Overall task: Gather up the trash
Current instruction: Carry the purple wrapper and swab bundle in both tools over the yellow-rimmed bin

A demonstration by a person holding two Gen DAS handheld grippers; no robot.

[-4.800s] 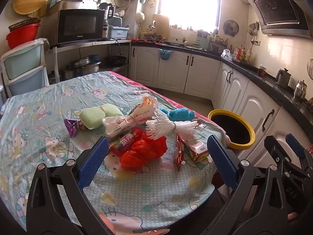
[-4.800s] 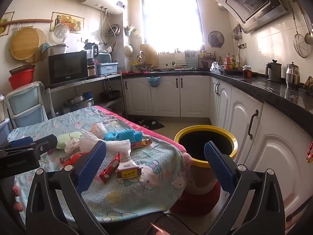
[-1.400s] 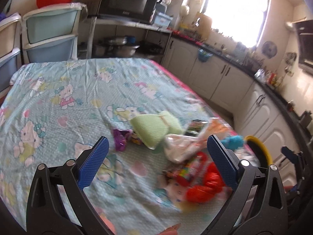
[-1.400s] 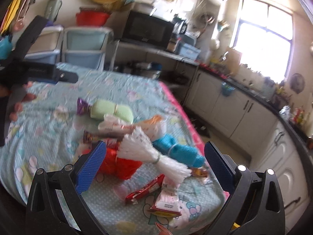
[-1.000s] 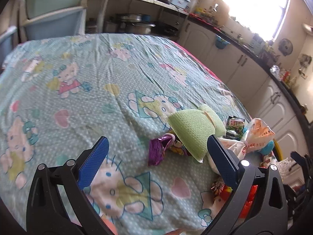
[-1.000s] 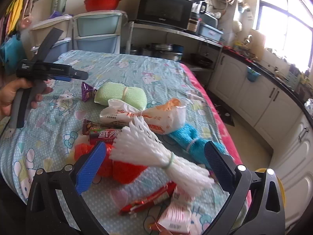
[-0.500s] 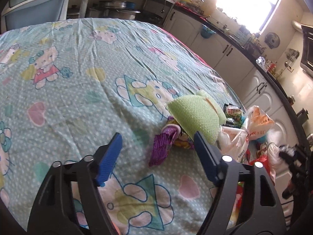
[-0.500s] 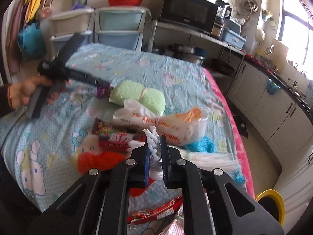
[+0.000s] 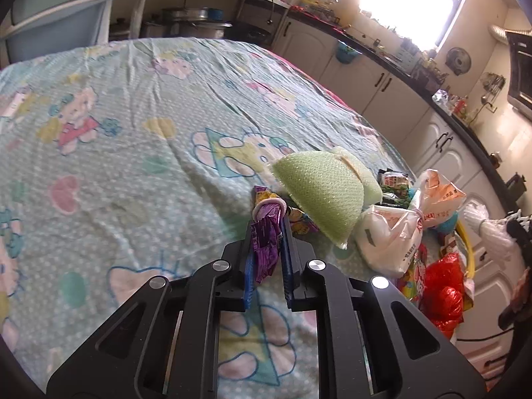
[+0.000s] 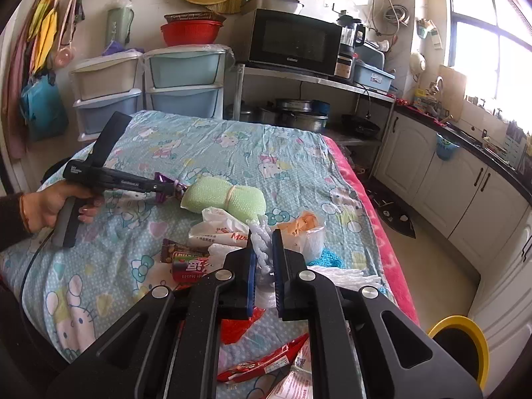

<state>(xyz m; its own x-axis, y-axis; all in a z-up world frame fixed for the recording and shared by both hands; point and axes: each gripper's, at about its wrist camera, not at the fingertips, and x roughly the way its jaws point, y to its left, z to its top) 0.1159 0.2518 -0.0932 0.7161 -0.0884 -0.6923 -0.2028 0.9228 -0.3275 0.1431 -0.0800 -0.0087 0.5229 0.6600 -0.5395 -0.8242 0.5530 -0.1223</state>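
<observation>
My left gripper (image 9: 266, 226) is closing on a crumpled purple wrapper (image 9: 264, 247), and its blue pads press the wrapper from both sides just above the tablecloth. The right wrist view shows the same left gripper (image 10: 168, 188) in a person's hand (image 10: 55, 204), with the purple wrapper (image 10: 161, 177) at its tip. My right gripper (image 10: 263, 242) is shut on a white foam-net bundle (image 10: 262, 232) tied with a band, held a little above the trash pile. That white bundle (image 9: 478, 217) also shows at the right edge of the left wrist view.
A green foam roll (image 9: 322, 193), a tied white bag (image 9: 392, 232), a red bag (image 9: 445, 286), a blue foam piece (image 10: 327, 256) and snack wrappers (image 10: 186, 259) lie on the cartoon-print tablecloth (image 9: 133, 133). A yellow-rimmed bin (image 10: 462, 342) stands on the floor beside white cabinets (image 10: 465, 193).
Both grippers went from wide open to closed. The left one closed over the purple wrapper. The right one clamped the white bundle and rose slightly with it.
</observation>
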